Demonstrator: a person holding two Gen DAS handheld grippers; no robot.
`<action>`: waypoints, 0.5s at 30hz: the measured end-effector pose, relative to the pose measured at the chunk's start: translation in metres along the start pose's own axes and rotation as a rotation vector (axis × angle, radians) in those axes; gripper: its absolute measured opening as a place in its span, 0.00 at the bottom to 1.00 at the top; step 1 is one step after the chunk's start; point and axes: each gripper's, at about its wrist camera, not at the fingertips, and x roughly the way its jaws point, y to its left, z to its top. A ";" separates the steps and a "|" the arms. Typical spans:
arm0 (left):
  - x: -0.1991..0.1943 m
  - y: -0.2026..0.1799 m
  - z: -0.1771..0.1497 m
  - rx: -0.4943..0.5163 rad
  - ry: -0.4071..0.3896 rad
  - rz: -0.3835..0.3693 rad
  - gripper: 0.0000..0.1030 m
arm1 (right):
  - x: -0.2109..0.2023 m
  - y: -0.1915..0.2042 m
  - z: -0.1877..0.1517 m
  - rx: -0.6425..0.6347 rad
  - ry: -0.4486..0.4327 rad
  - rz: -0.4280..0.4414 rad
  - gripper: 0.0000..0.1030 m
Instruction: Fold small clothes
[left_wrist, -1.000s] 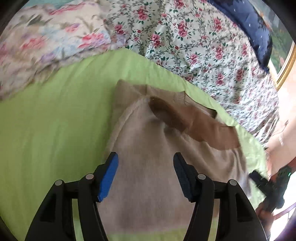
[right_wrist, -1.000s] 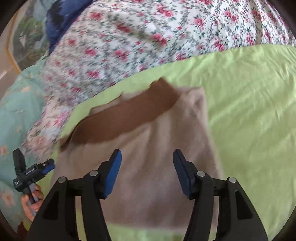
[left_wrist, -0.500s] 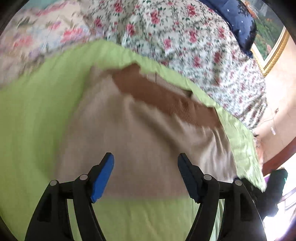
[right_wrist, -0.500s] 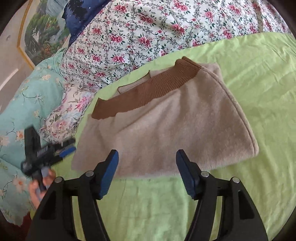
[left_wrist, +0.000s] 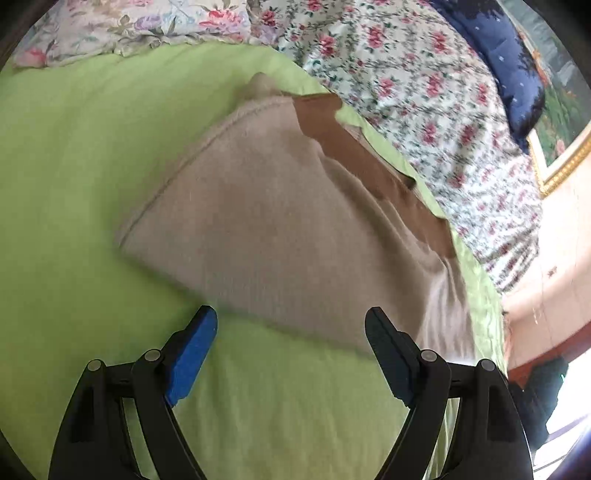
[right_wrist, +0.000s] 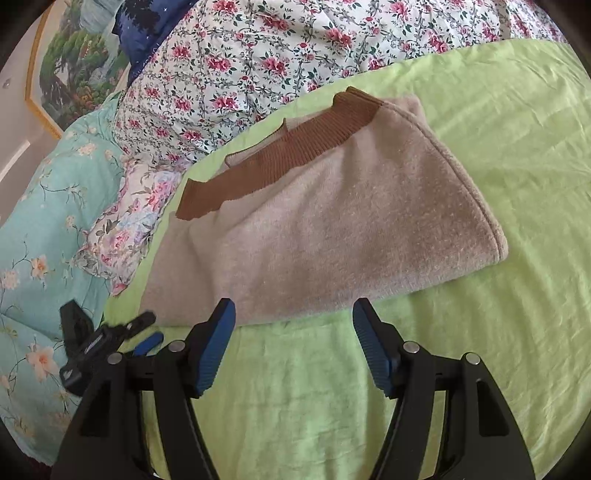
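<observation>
The beige knit sweater (right_wrist: 325, 229) lies folded flat on the green bedsheet (right_wrist: 480, 350), its brown ribbed band (right_wrist: 280, 158) toward 11 o'clock in the right wrist view and its near edge just ahead of both tools. The left tool (left_wrist: 291, 328) and the right tool (right_wrist: 291, 314) are both spread wide with nothing between the fingers. The knit looks soft, light and limp, so it would likely sag and unfold if lifted by one corner; pinching through all layers along the doubled edge at 3 o'clock seems safest.
</observation>
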 end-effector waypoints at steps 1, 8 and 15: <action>0.004 0.001 0.005 -0.009 -0.010 0.005 0.80 | 0.001 0.001 0.000 -0.001 0.000 0.002 0.65; 0.029 0.001 0.049 -0.047 -0.107 0.048 0.61 | 0.011 -0.002 0.010 -0.008 0.018 0.007 0.65; 0.016 -0.046 0.065 0.114 -0.159 0.011 0.09 | 0.017 -0.001 0.049 -0.039 -0.005 0.061 0.65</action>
